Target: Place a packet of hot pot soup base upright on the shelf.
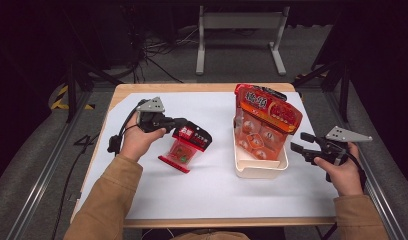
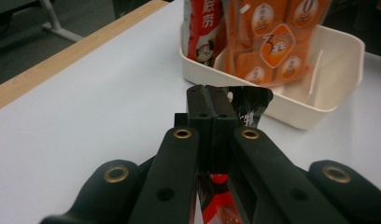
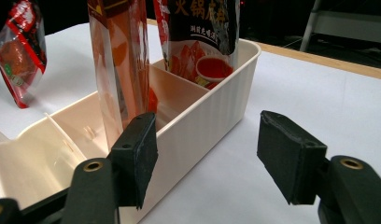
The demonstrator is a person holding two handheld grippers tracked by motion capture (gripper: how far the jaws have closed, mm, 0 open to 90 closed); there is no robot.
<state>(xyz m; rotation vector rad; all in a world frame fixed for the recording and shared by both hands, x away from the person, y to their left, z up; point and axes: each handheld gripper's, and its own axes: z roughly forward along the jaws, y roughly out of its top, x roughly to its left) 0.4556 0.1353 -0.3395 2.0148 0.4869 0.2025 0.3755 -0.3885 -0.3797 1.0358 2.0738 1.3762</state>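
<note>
jaws of the left gripper (image 1: 178, 123) are clamped together on the black top edge of a small red snack packet (image 1: 185, 147), which hangs tilted just above the white table surface (image 1: 202, 190), left of centre; in the left gripper view the same packet (image 2: 248, 103) pokes out past the closed jaws. right gripper (image 1: 303, 142) sits just beside the cream divided bin (image 1: 259, 169), its jaws spread wide with nothing between them. an orange packet (image 1: 259, 132) stands upright in the bin's middle section, and a red-and-black packet (image 1: 264, 102) stands in the far section. the nearest compartment (image 3: 34, 158) looks bare inside.
</note>
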